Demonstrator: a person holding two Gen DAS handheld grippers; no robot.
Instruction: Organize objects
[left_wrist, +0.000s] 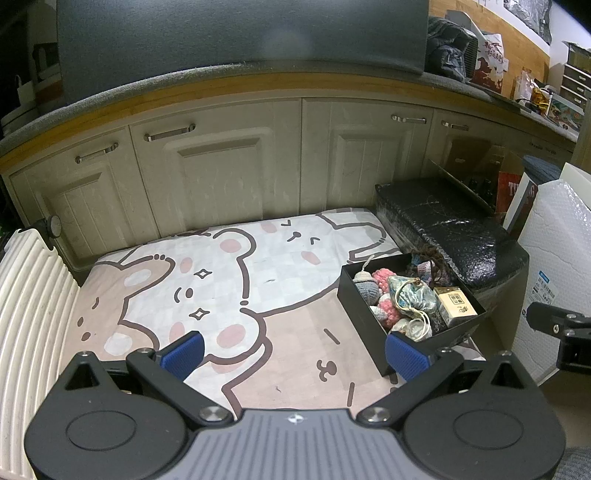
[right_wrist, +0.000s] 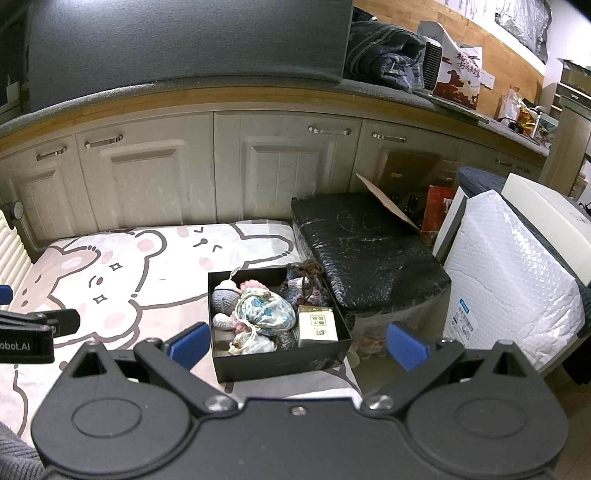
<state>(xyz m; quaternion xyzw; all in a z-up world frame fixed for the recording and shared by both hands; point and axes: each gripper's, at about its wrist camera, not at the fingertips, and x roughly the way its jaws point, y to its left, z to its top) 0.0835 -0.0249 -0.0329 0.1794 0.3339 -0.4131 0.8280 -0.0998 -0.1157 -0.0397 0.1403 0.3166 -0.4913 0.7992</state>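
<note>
Both the left tongs (left_wrist: 293, 350) and right tongs (right_wrist: 297, 343) hang spread wide, holding nothing. The black rectangular cardboard box (right_wrist: 280, 360), crammed with crocheted toys and a floral drawstring pouch (right_wrist: 266, 312), sits at the right edge of the cartoon-bear mattress (right_wrist: 110, 280). Its long axis runs away from the cameras toward the cream cabinets (right_wrist: 147, 173). Risk: nudging it could tip it off that edge, and tangled cords may drag neighbours out.

L claw (left_wrist: 295, 352) & R claw (right_wrist: 298, 344): wide apart, nothing gripped.
</note>
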